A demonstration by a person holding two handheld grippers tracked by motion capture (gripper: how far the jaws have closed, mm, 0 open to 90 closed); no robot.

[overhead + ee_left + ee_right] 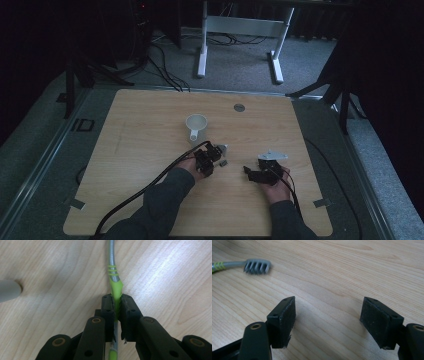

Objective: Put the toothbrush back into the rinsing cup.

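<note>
A grey and lime-green toothbrush (113, 270) lies on the wooden table, and my left gripper (117, 302) is shut on its green handle. Its bristled head (257, 266) shows at the upper left of the right gripper view, resting on the wood. In the high view my left gripper (216, 155) sits just below a white mug (196, 126) that stands at the table's middle. My right gripper (328, 312) is open, its jaws wide apart over bare wood, with nothing between them. From above, that right gripper (252, 173) lies to the right of the left one.
The wooden table (140, 135) has a small round grommet (239, 107) near its far edge. A white desk frame (240, 30) and cables stand on the carpet beyond. Black stand legs flank both far corners. A thick black cable (135, 197) trails from the left gripper toward the front.
</note>
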